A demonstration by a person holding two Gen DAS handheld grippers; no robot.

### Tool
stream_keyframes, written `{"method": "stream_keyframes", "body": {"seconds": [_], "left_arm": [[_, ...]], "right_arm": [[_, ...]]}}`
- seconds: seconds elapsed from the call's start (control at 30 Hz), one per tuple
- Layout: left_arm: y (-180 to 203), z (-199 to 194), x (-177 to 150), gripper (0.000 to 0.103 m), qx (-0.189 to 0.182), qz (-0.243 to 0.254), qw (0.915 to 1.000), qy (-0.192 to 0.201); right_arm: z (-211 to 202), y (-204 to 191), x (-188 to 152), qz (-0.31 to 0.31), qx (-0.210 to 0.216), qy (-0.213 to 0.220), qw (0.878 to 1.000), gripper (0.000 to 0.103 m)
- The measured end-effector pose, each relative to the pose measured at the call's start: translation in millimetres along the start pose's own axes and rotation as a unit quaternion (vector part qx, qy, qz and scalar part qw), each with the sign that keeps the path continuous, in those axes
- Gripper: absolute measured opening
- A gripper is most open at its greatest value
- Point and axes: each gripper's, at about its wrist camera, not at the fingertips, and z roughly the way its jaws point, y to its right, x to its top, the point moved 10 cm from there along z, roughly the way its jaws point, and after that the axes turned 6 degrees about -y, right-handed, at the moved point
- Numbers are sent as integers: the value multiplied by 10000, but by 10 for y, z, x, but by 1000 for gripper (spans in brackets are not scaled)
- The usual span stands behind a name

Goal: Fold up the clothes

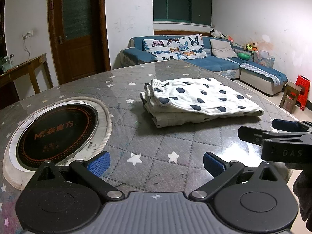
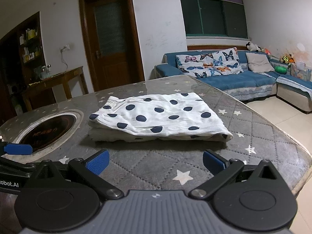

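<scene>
Spotted garment point(image 2: 156, 117) folded flat (layered)

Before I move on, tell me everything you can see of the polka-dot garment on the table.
The polka-dot garment is white, thin crinkled cloth with dark navy dots. It lies folded into a flat, roughly rectangular stack of several layers, a gathered waistband-like edge at its left far corner. It rests on the grey star-print table cover, right of the round inset cooktop, not touching it. The left gripper and right gripper are both open, short of it; nothing else touches it.
</scene>
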Motion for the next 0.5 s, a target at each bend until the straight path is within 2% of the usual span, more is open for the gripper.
{"method": "stream_keyframes", "body": {"seconds": [0.5], "left_arm": [[11, 0, -2, 103, 1, 23, 10000, -11]], "right_arm": [[23, 8, 10, -38, -48, -32, 10000, 103]]}}
